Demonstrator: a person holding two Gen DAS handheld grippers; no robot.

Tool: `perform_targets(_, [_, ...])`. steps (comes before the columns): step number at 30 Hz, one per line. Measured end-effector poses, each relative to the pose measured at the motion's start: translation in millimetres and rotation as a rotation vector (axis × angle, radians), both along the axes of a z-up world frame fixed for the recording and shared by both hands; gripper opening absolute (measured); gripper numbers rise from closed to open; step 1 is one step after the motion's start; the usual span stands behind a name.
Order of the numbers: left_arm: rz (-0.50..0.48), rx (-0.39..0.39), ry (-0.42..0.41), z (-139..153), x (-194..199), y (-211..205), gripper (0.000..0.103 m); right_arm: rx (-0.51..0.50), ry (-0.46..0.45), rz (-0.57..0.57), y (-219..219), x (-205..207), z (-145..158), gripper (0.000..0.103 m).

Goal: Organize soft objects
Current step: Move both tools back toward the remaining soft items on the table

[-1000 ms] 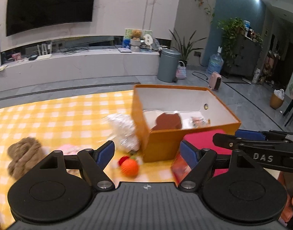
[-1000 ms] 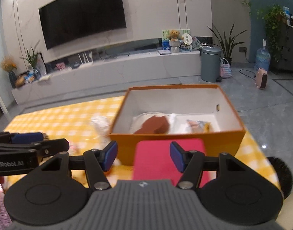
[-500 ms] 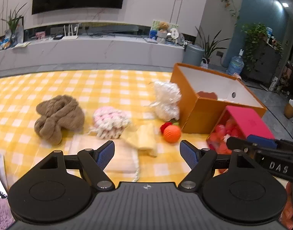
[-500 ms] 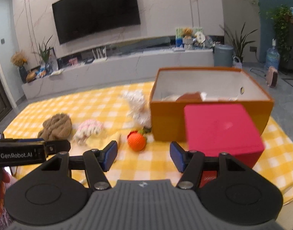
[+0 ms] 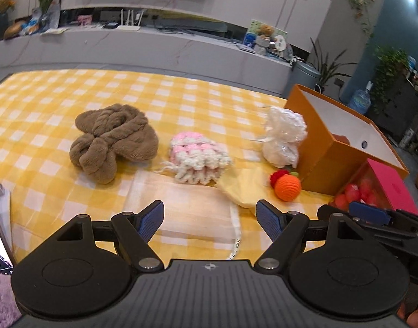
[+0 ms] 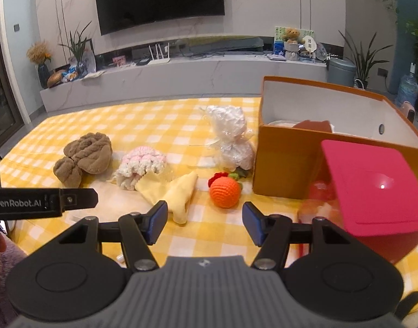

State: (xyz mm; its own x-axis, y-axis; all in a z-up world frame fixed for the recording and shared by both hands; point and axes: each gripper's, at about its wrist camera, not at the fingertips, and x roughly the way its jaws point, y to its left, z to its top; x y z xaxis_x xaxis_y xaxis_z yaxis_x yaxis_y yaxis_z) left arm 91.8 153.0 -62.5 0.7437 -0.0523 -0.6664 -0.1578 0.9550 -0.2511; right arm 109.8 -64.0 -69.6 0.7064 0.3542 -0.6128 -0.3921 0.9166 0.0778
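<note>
On the yellow checked cloth (image 5: 45,104), the brown plush scarf (image 5: 113,139) runs diagonally; both the left gripper (image 5: 210,220) and the right gripper (image 6: 204,218) are spread, empty.

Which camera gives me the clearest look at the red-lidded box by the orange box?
The right wrist view: the red-lidded box sits large and close, its whole lid face showing, in front of the orange box. The left wrist view catches only a narrow slice of it at the right edge, partly behind the other tongs.

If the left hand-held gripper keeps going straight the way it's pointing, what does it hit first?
Most likely the sheer drawstring pouch lying flat on the yellow checked cloth, right ahead of the open left hand-held gripper. The pink-and-white crocheted piece lies beyond it; depth is uncertain.
</note>
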Motion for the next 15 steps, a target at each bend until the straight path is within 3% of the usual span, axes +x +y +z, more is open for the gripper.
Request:
perform_targets(6, [-0.001,-0.027,0.023,-12,11,5,0.09,-0.039,0.009,0.017,10,17,-13,0.06])
perform_targets(10, [-0.008,-0.002,0.067,-21,23,1,0.09,-0.052,0.035,0.026,12,28,-26,0.06])
perform_targets(15, [0.045,0.009,0.113,-27,35,9,0.09,-0.069,0.05,0.106,26,40,-37,0.06])
